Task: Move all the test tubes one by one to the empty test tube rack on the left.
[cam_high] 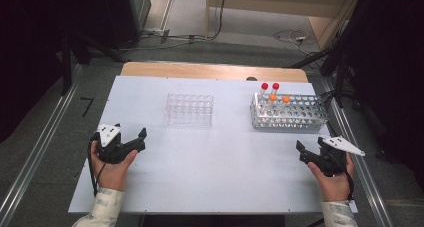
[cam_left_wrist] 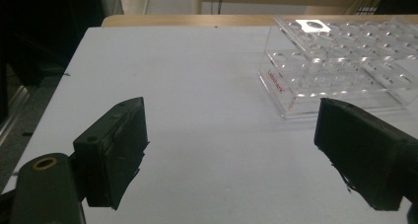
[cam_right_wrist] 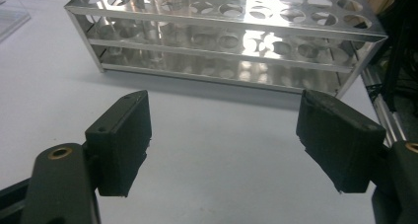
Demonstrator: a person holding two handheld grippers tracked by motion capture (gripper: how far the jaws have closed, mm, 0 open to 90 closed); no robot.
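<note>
A clear plastic tube rack [cam_high: 189, 109] [cam_left_wrist: 345, 61] stands empty at the table's middle back. To its right is a metal tube rack [cam_high: 290, 112] [cam_right_wrist: 222, 41], whose left end holds two red-capped tubes [cam_high: 264, 86] and two orange-capped tubes [cam_high: 273, 97]. My left gripper [cam_high: 131, 132] [cam_left_wrist: 231, 110] rests low over the table's left side, open and empty, pointing toward the clear rack. My right gripper [cam_high: 311, 144] [cam_right_wrist: 224, 98] sits at the right, just in front of the metal rack, open with nothing between its jaws.
The white table [cam_high: 210, 162] has a wooden strip along its far edge. Metal rails run along the floor on both sides. Cables lie on the floor behind the table, and dark stands flank it.
</note>
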